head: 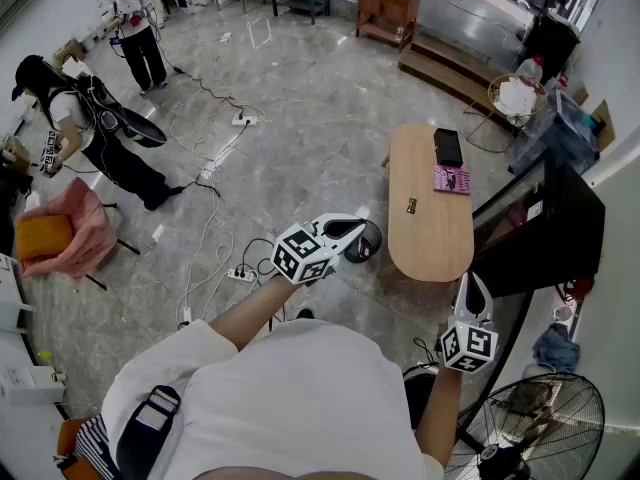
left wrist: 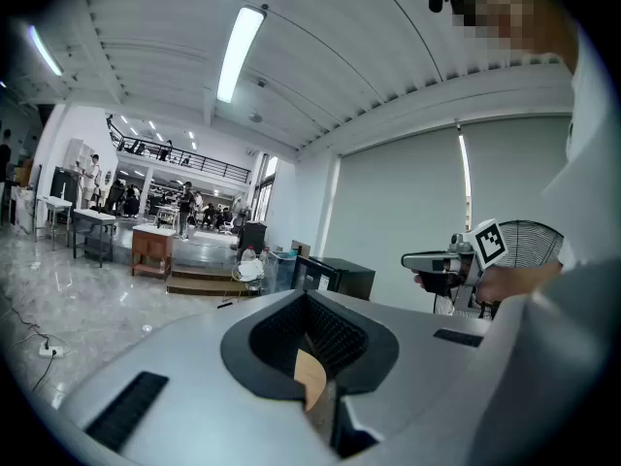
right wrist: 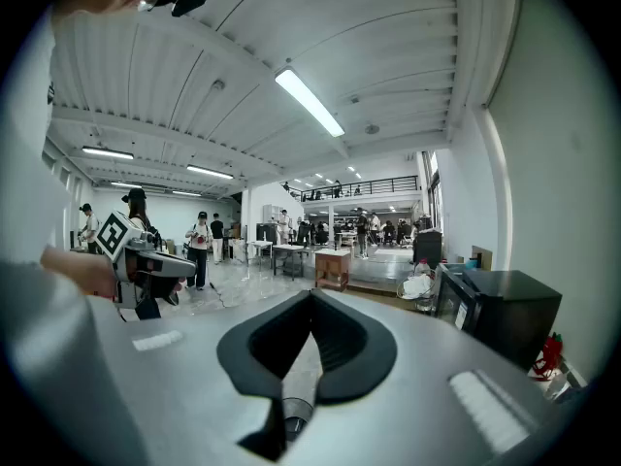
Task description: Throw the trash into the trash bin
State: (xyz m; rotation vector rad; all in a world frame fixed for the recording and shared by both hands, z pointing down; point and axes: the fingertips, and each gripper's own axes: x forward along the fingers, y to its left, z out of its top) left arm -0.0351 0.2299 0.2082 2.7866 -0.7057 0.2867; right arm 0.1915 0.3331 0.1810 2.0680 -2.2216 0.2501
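Observation:
In the head view my left gripper (head: 352, 232) is held out level over the floor, just left of a long wooden table (head: 428, 230). Its jaws meet at the tip with nothing between them, and its own view shows the same (left wrist: 309, 297). My right gripper (head: 473, 282) hangs by the table's near right end, shut and empty, as its own view confirms (right wrist: 310, 295). Each gripper shows in the other's view: the right gripper (left wrist: 427, 260) and the left gripper (right wrist: 180, 268). A dark round object (head: 366, 242) stands on the floor under the left gripper's tip. No trash is held.
A black box (head: 448, 147) and a pink book (head: 451, 179) lie on the table's far end. A wire basket with white contents (head: 516, 96) stands beyond. A black cabinet (head: 560, 223) and a fan (head: 545, 423) are at right. Cables and power strips (head: 240, 274) cross the floor; two people (head: 95, 128) stand at left.

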